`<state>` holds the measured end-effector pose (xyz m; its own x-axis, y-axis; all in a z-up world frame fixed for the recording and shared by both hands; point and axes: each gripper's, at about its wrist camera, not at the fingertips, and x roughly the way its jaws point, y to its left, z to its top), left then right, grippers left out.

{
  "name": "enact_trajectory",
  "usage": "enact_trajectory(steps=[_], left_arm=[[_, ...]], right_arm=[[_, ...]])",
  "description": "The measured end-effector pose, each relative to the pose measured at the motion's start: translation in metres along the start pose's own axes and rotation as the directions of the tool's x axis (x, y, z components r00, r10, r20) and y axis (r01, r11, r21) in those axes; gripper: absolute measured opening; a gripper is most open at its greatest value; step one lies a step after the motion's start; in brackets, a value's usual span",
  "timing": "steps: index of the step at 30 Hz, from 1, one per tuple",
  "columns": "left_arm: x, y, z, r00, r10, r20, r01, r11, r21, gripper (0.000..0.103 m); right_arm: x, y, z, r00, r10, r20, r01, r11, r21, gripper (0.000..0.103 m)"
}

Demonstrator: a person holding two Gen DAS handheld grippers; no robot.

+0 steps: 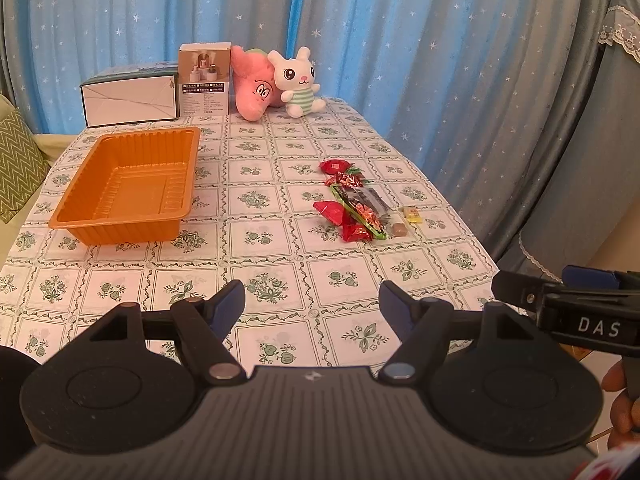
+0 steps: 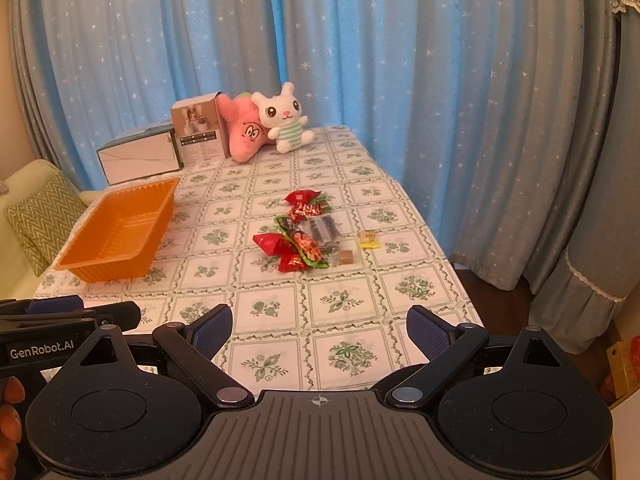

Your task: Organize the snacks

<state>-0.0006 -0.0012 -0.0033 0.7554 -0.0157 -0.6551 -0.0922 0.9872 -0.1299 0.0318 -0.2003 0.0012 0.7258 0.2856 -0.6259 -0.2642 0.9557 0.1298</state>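
We are holding the left gripper (image 1: 311,304) and the right gripper (image 2: 319,334) low over the near edge of the table, both with fingers spread wide and nothing between them. The snacks are lying in a loose cluster (image 2: 306,236) on the right half of the floral tablecloth (image 2: 280,308): red foil-wrapped candies (image 1: 330,211), a green-edged packet (image 1: 360,212), a dark clear-wrapped bar (image 2: 322,227), a small brown caramel (image 2: 345,257) and a yellow sweet (image 2: 369,239) set slightly apart. The orange plastic tray (image 1: 100,222) is sitting empty on the left half, well apart from the cluster. Nothing is sorted yet, so we are judging this as the start. Risks from here: the wrappers are overlapping and touching, so a pinch on one is likely to drag or lift a neighbour; the foil looks slick and may be slipping out mid-carry; the caramel is small enough to be nudged aside; the tray looks light and may be sliding if bumped. Plush toys (image 2: 264,126) and boxes (image 1: 168,84) at the far end are staying clear of our path.
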Motion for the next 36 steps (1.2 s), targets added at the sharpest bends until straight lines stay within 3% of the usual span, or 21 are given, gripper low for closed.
enact_trajectory(steps=[36], left_arm=[[-0.0020,-0.0038,0.0012,1.000,-0.001,-0.003,0.001,1.000,0.001,0.072]], right_arm=[[0.0004,0.0012,0.0002,1.000,0.001,0.000,-0.001,1.000,0.001,0.094]])
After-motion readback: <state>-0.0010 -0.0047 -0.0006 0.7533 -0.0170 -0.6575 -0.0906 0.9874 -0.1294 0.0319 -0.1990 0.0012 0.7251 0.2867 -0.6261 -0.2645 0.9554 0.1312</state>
